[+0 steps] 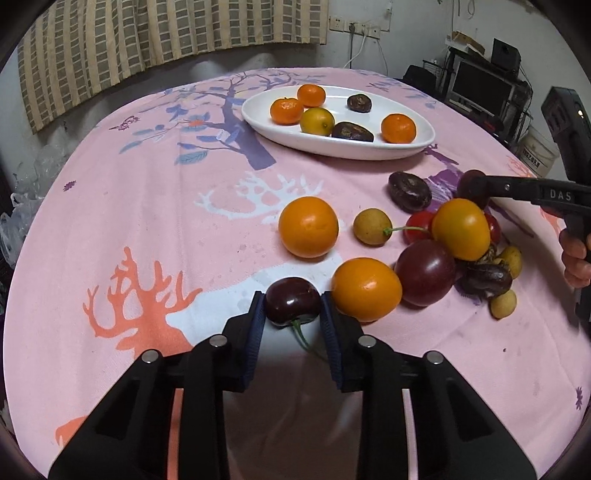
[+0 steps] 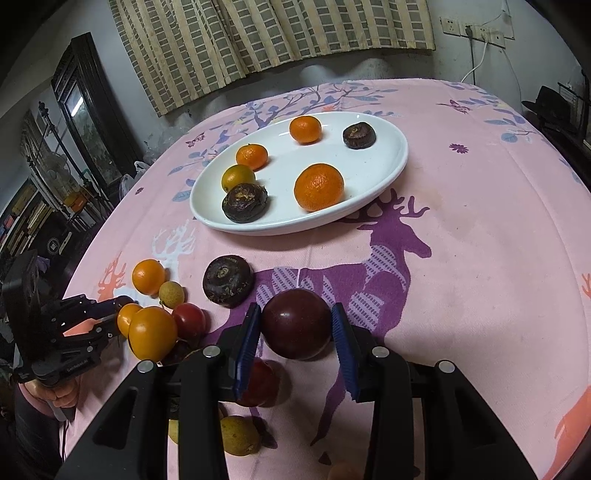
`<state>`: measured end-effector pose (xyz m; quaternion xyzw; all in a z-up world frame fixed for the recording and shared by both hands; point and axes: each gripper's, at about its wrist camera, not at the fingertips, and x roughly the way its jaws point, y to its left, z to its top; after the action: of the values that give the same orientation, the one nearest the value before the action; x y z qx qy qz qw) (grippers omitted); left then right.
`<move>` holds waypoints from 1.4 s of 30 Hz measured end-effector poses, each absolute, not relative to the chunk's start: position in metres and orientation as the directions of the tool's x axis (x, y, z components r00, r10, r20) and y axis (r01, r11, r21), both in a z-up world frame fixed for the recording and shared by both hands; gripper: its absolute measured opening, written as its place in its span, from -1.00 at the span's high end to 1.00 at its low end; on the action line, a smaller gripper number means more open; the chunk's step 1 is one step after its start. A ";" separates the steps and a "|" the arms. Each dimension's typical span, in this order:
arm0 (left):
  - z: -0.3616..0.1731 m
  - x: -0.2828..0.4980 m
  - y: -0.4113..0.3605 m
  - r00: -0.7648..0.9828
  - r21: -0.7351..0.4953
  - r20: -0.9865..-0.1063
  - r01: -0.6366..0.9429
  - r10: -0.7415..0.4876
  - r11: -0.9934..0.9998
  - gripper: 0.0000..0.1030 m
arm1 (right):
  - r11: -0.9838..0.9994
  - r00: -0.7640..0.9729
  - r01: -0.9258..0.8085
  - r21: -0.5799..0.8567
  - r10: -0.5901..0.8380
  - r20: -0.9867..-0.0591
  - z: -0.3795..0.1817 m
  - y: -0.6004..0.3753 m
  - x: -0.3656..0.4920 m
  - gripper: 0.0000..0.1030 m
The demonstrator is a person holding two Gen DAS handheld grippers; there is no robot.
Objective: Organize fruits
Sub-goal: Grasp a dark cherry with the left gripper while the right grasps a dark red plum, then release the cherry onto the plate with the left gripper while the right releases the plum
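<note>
My left gripper [image 1: 293,304] is shut on a dark red cherry [image 1: 293,301] with a green stem, low over the pink tablecloth. My right gripper [image 2: 295,325] is shut on a dark purple plum [image 2: 296,323]; the same gripper shows in the left wrist view [image 1: 476,186]. A white oval plate [image 1: 369,149] [image 2: 369,199] at the back holds several small oranges, a yellowish fruit and two dark brown water chestnuts. Loose fruit lies in a pile: oranges [image 1: 308,226] [image 1: 365,289], a longan [image 1: 372,226], a plum [image 1: 426,272], a water chestnut [image 2: 228,280].
The table is covered by a pink cloth [image 2: 480,295] with deer and tree prints. A striped curtain [image 1: 166,33] hangs behind. Shelves and a monitor [image 1: 476,83] stand at the far right; a dark cabinet [image 2: 85,107] stands at the left.
</note>
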<state>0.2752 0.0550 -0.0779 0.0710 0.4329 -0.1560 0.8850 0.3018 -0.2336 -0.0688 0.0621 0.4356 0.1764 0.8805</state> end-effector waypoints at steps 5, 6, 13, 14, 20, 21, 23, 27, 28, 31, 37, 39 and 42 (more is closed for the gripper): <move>-0.060 0.268 0.068 0.612 -0.065 -0.755 0.289 -0.236 0.955 0.42 | 0.920 0.589 -0.279 0.275 0.390 -0.707 -0.054 -0.237 0.295 0.23; -0.050 0.267 0.071 0.621 -0.097 -0.738 0.291 -0.264 0.952 0.42 | 0.915 0.596 -0.287 0.284 0.403 -0.695 -0.050 -0.238 0.295 0.23; 0.006 0.342 0.022 0.632 -0.096 -0.710 0.349 -0.310 0.932 0.42 | 0.923 0.692 -0.279 0.265 0.385 -0.611 -0.021 -0.234 0.345 0.23; 0.008 0.357 0.011 0.628 -0.095 -0.712 0.357 -0.314 0.929 0.42 | 0.926 0.700 -0.272 0.262 0.377 -0.606 -0.020 -0.233 0.355 0.23; -0.009 0.446 -0.046 0.581 -0.085 -0.765 0.338 -0.279 0.937 0.40 | 0.939 0.721 -0.216 0.268 0.338 -0.605 -0.038 -0.237 0.413 0.19; -0.012 0.454 -0.053 0.581 -0.066 -0.771 0.335 -0.261 0.940 0.08 | 0.937 0.725 -0.220 0.273 0.344 -0.597 -0.041 -0.238 0.417 0.17; -0.013 0.460 -0.058 0.594 -0.012 -0.782 0.289 -0.189 0.957 -0.68 | 0.943 0.731 -0.209 0.260 0.327 -0.599 -0.042 -0.239 0.413 -0.45; 0.003 0.430 -0.037 0.653 -0.004 -0.734 0.270 -0.186 0.963 -0.79 | 0.930 0.726 -0.262 0.257 0.365 -0.583 -0.026 -0.235 0.385 -0.45; 0.006 0.421 -0.029 0.660 0.011 -0.733 0.256 -0.166 0.967 -0.82 | 0.923 0.715 -0.279 0.265 0.384 -0.584 -0.024 -0.231 0.378 -0.45; 0.010 0.387 -0.003 0.674 0.030 -0.728 0.217 -0.128 0.976 -0.91 | 0.874 0.642 -0.366 0.320 0.486 -0.593 -0.021 -0.215 0.344 -0.45; 0.005 0.304 0.054 0.696 -0.064 -0.707 0.111 -0.123 0.992 -0.91 | 0.841 0.577 -0.472 0.263 0.520 -0.629 -0.033 -0.171 0.281 -0.45; -0.004 0.281 0.068 0.709 -0.103 -0.693 0.085 -0.132 0.991 -0.91 | 0.842 0.568 -0.482 0.242 0.510 -0.646 -0.037 -0.160 0.274 -0.44; -0.016 0.262 0.079 0.713 -0.130 -0.686 0.076 -0.145 0.989 -0.91 | 0.838 0.532 -0.480 0.258 0.512 -0.674 -0.048 -0.154 0.270 -0.34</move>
<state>0.2624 0.0789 -0.0159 -0.0462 0.3740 -0.0600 0.9243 0.2695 -0.1538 -0.0480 0.0206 0.3920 0.2835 0.8749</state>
